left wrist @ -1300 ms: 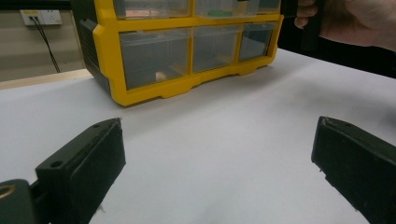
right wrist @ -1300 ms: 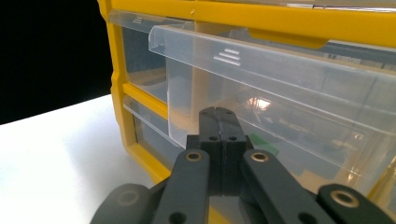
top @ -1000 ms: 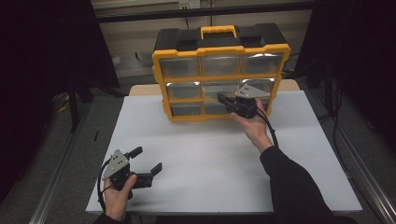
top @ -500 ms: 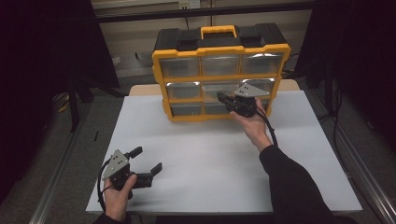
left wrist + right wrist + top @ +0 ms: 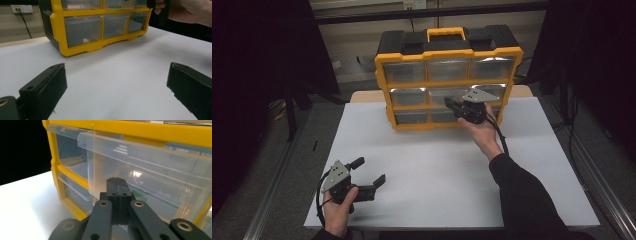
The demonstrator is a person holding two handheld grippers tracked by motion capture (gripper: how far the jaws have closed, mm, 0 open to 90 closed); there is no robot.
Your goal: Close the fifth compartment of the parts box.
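Upright at the far middle of a white table (image 5: 512, 165) stands a yellow and black organiser case (image 5: 447, 80) with three rows of clear plastic drawers and a carry handle on top. The right gripper (image 5: 451, 104), held in the person's right hand (image 5: 482, 132), points at the case front, its tip at the middle drawer of the middle row (image 5: 150, 172). Its fingers (image 5: 117, 187) are pressed flat together with nothing between them, their tip against or just short of the drawer's lower front edge; I cannot tell whether they touch. That drawer stands slightly farther out than its neighbours.

The left gripper (image 5: 369, 171) rests low near the front left corner of the table, well apart from the case, with its fingers (image 5: 45, 87) spread wide and empty.

The drawer looks like thin, stiff, clear plastic: probably light, smooth and slippery, and liable to crack if squeezed hard. The best hold is likely the small lip along its top front edge, pinched or hooked and pulled straight out. Something green shows dimly inside, so a slow, level pull would keep contents from spilling. The case itself looks bulky enough to stay put, though a sticking drawer could drag it forward.
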